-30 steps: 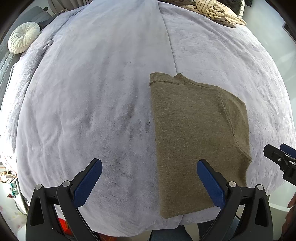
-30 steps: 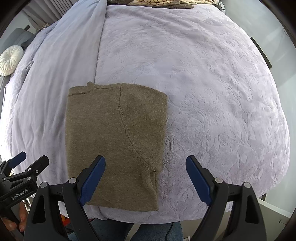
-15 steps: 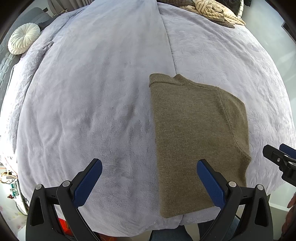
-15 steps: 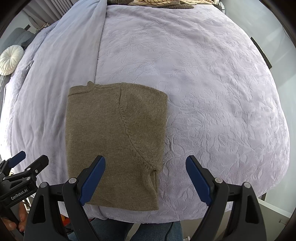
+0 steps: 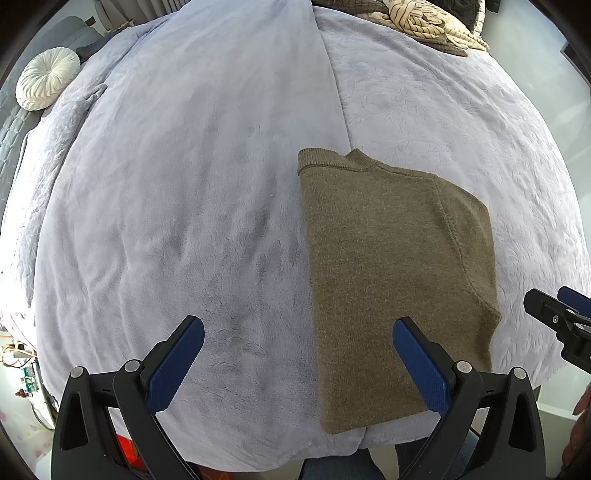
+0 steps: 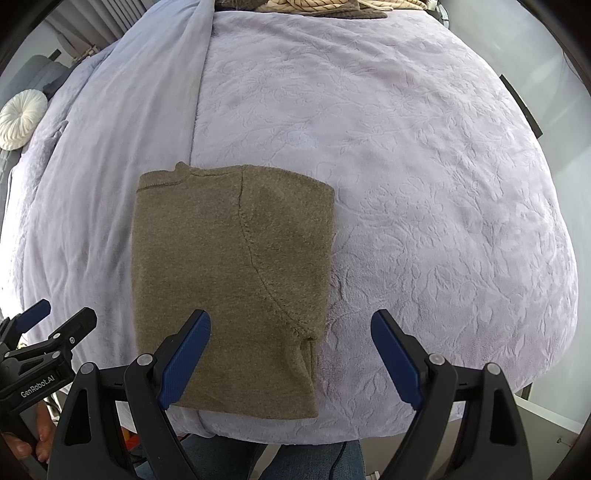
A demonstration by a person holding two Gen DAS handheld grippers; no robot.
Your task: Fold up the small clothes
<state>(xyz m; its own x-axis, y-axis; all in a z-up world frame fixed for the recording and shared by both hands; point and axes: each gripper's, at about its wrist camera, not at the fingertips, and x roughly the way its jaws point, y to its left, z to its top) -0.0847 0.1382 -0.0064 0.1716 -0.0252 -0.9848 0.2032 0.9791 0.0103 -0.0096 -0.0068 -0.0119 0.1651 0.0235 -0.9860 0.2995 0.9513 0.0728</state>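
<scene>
Tongs [image 5: 298,345] apart, round cushion [image 5: 47,79], striped cloth [image 5: 428,23]

Lilac blanket [image 5: 184,184] over bed; round white cushion [image 5: 47,79] far left

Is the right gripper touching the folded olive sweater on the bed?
Apart. In the right wrist view the right gripper hangs open above the sweater, its blue pads pinching no fabric.

Left gripper [image 5: 298,352] and right gripper [image 6: 291,347], both pointing down, jaws wide apart, nothing between the pads.
</scene>
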